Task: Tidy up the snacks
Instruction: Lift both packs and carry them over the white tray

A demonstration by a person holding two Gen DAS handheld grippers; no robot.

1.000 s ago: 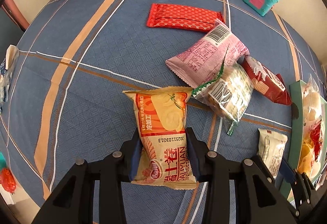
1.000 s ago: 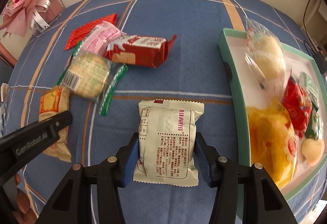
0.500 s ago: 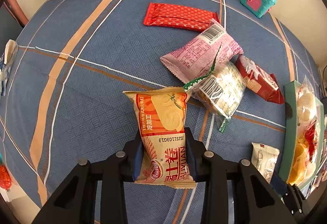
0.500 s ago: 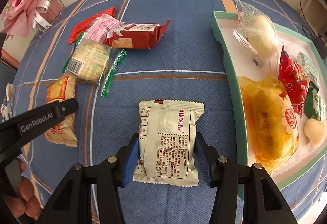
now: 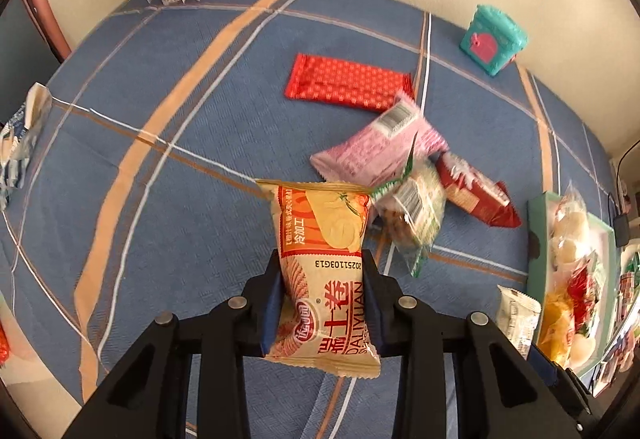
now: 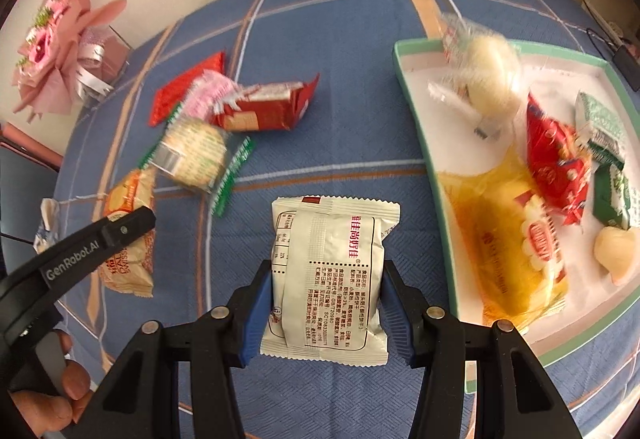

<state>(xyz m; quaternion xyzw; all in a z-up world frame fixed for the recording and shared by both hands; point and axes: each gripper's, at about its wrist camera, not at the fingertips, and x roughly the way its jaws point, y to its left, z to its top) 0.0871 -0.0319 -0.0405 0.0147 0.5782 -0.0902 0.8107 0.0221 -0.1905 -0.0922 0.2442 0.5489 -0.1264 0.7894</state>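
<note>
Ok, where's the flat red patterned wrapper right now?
In the left wrist view, the flat red wrapper lies on the blue tablecloth, just beyond the pink packet, left of the teal box.

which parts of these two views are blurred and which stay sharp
Left wrist view: the orange snack packet in the left hand-held gripper is sharp; the loose snacks beyond are smeared, and the fisheye bends the tablecloth stripes.
Right wrist view: the white packet reads crisply; the tray contents are streaked.
</note>
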